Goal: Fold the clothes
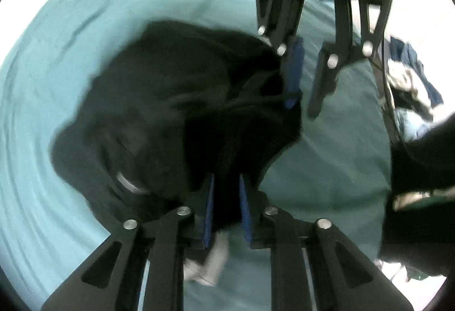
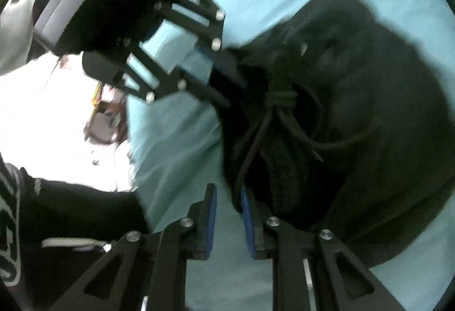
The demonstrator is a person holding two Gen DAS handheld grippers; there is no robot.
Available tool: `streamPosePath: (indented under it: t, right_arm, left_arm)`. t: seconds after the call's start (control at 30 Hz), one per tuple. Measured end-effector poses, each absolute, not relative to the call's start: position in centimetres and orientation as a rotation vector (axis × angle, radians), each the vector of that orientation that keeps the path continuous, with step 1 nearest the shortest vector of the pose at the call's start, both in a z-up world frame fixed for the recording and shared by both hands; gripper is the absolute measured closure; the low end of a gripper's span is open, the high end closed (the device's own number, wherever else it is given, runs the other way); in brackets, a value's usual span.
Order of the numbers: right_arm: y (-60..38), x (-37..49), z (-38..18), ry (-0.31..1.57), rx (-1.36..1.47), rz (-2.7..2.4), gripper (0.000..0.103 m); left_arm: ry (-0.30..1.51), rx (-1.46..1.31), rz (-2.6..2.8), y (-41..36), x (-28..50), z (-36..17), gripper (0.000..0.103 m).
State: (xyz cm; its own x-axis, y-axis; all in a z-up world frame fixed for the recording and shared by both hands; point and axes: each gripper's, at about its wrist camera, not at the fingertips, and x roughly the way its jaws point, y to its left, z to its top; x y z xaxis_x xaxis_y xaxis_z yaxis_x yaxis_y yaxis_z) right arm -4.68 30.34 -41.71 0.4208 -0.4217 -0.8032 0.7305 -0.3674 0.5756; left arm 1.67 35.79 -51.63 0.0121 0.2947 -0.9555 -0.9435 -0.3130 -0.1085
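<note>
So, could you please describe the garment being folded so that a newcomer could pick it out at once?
Start from the light teal sheet that covers the surface. On it lies one crumpled black garment, with a knotted dark drawstring at its waistband. It is the only dark heap on the sheet, and the left gripper has its blue-padded fingers around a fold of it.

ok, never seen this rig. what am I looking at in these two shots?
No robot: a person holds a two-finger gripper in each hand, and each carries a fisheye camera looking along its fingers. One picture is from the left wrist, the other from the right. A black garment with a drawstring lies bunched on a teal sheet. The left gripper is shut on a fold of it. The right gripper has its jaws slightly apart, sheet showing between, the garment's edge against one pad.
</note>
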Motion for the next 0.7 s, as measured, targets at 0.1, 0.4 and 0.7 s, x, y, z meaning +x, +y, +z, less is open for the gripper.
streamPosePath:
  t: [0.1,0.4,0.7]
  right_arm:
    - [29.9,-1.2,-43.5,0.322,1.585,-1.203,0.08]
    - [40.5,-4.3,-39.1,-0.324,1.706,-1.558,0.012]
    - [44.7,-9.7,-45.3,-0.74,1.921,-1.794,0.013]
  left_arm:
    - [0.853,-1.308,1.451,34.2,6.5,-53.8,0.051]
    - [0.4,-1.672,1.622,26.0,3.4,-51.0,0.031]
    - [-0.528,-1.921,1.781,23.3,-7.5,-52.2,0.03]
